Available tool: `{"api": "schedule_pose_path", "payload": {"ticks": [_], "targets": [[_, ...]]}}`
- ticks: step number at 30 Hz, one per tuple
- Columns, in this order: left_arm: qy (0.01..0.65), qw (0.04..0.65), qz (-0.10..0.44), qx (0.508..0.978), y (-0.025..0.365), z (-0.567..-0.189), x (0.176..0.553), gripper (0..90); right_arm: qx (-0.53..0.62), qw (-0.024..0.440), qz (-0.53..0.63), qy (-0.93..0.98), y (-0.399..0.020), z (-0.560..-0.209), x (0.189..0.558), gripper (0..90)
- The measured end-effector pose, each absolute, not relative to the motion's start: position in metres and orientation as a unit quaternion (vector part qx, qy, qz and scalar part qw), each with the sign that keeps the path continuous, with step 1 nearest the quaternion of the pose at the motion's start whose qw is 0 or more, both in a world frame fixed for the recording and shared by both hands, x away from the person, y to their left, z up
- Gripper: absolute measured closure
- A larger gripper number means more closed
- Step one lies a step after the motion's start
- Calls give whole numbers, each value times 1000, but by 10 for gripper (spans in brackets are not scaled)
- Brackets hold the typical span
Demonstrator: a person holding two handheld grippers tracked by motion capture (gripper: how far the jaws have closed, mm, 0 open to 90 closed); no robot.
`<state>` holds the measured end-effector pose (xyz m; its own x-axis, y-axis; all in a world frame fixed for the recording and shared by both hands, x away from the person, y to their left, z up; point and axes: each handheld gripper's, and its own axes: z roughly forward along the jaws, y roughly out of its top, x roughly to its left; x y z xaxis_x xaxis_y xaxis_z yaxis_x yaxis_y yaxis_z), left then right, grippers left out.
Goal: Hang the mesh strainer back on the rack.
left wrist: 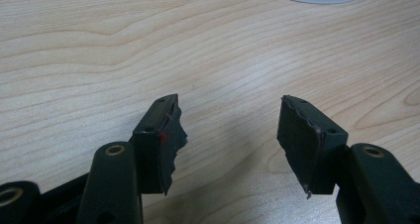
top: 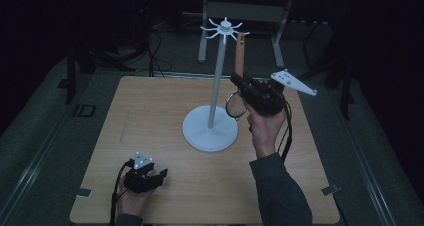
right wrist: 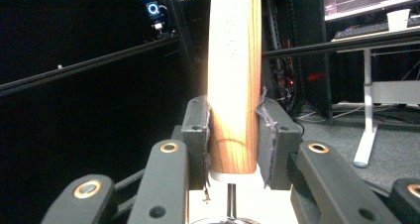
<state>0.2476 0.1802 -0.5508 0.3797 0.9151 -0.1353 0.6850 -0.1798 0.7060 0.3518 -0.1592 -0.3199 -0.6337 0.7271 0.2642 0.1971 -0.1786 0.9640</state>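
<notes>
Black fingers [right wrist: 195, 135] of the right gripper [right wrist: 233, 135] clamp a wooden handle [right wrist: 234, 80] from both sides, its lower end sitting between their pads, its length rising beyond them toward the white stand [top: 215, 101]. Over the wooden surface [left wrist: 148, 45], the left gripper [left wrist: 230, 135] holds its fingers apart, gripping nothing.

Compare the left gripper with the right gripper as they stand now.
The left gripper is open with nothing between its jaws; the right gripper is shut on the wooden handle. The left gripper sits low on the table; the right gripper is raised beside the white stand. Both are black, hand-held and two-jawed.
</notes>
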Motion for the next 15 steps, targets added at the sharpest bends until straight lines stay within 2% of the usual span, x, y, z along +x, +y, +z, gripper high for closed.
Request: {"api": "schedule_pose_path", "payload": {"ticks": [15], "targets": [[533, 355, 162, 751, 180, -551, 248, 424, 380, 193, 662, 617, -153, -319, 359, 690]]}}
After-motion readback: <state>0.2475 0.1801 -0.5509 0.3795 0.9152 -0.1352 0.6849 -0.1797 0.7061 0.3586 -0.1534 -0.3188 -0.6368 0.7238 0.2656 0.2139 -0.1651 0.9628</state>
